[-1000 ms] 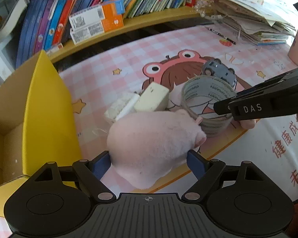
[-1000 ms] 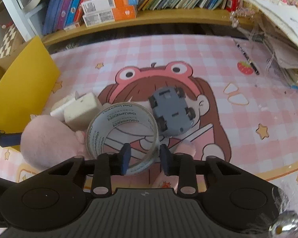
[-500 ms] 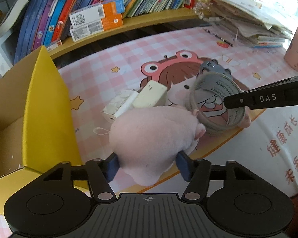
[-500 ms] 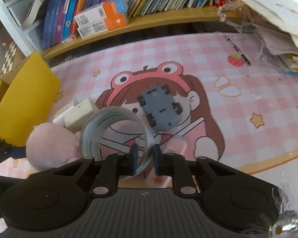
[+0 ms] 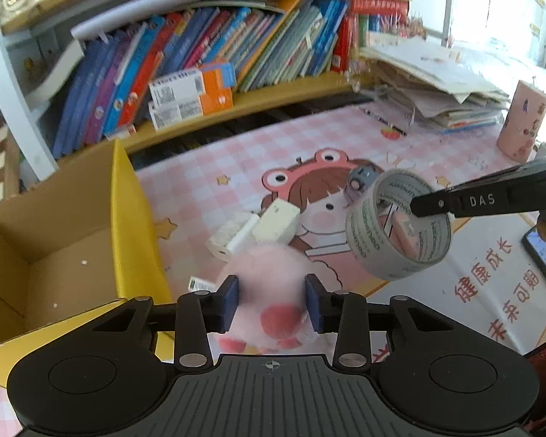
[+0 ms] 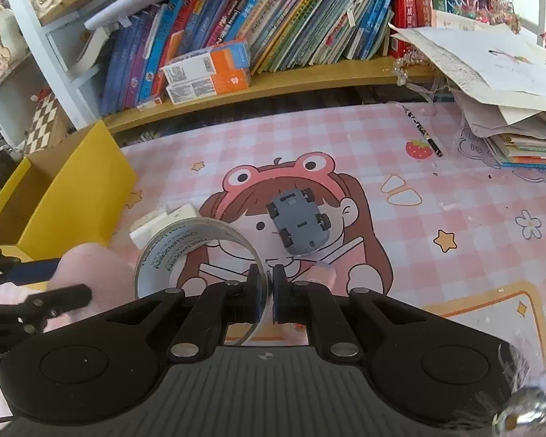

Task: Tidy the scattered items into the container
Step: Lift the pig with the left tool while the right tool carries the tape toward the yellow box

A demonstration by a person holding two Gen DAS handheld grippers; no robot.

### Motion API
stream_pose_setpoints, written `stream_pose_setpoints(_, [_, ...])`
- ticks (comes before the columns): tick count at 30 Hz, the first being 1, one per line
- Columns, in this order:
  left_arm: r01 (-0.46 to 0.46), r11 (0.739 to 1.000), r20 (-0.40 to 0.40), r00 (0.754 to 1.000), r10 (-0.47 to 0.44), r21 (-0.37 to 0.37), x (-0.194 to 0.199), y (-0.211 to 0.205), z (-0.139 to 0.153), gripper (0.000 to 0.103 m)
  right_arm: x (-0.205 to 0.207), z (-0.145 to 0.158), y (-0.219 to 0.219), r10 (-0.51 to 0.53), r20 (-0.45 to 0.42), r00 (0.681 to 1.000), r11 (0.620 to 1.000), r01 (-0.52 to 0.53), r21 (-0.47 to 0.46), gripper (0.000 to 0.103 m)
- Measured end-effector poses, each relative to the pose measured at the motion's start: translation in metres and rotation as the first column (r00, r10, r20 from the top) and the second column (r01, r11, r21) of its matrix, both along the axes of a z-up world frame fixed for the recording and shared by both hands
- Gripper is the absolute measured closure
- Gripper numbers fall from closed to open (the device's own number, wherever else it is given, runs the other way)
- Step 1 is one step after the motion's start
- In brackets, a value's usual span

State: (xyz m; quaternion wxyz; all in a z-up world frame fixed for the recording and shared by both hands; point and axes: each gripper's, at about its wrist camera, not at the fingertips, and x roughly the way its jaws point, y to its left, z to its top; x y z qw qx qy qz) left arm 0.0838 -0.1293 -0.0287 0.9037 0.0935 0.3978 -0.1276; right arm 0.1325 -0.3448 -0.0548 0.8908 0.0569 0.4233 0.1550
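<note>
My left gripper (image 5: 272, 304) is closing its jaws on a pink plush toy (image 5: 273, 273), and the pads squeeze its sides above the mat. The right gripper (image 6: 269, 291) is shut on the wall of a clear tape roll (image 6: 185, 240), which hangs tilted off the mat; the tape roll (image 5: 382, 266) also shows in the left wrist view. An open yellow cardboard box (image 5: 134, 218) stands at the left. A grey toy car (image 6: 298, 218) lies upside down on the mat. White blocks (image 5: 276, 218) lie beside the box, and a small pink piece (image 6: 324, 275) lies near the right fingers.
A shelf of books (image 6: 236, 18) runs along the back, with orange cartons (image 6: 207, 73) on it. A pile of papers (image 6: 491, 73) fills the back right corner, with a pencil (image 6: 422, 131) beside it. A pink cup (image 5: 524, 123) and a phone (image 5: 542, 255) are at the right.
Both grippers closed and rose. The left squeezed the plush toy and lifted it off the mat. The right clamped the tape roll's wall and raised it, tipping it up.
</note>
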Motion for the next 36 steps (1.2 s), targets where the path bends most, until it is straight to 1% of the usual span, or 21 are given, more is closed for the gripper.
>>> stream_pose_setpoints(5, [-0.006,1.000,0.033,0.999,0.007,-0.020,-0.011,0.004,0.007,0.069,-0.012,0.009,0.003,0.005,0.024,1.000,1.000,-0.005,-0.011,0.097])
stream_pose_setpoints(12, [0.015,0.999,0.076,0.997,-0.011,-0.049,-0.025,0.006,0.016,0.071,-0.031,0.013,0.008,0.014,0.026,1.000,1.000,-0.013,-0.015,0.097])
stream_pose_setpoints(22, [0.033,0.998,0.123,0.992,-0.025,-0.062,-0.037,0.009,0.024,0.071,-0.046,0.021,0.012,0.005,0.051,0.999,1.000,-0.003,-0.022,0.097])
stream_pose_setpoints(29, [0.045,0.996,0.142,0.989,-0.034,-0.072,-0.047,0.013,0.027,0.071,-0.057,0.026,0.016,-0.004,0.062,0.998,0.999,0.006,-0.032,0.097])
stream_pose_setpoints(36, [0.077,0.994,0.176,0.982,-0.064,-0.073,-0.058,0.019,0.035,0.071,-0.070,0.031,0.020,-0.026,0.073,0.997,0.999,0.028,-0.030,0.097])
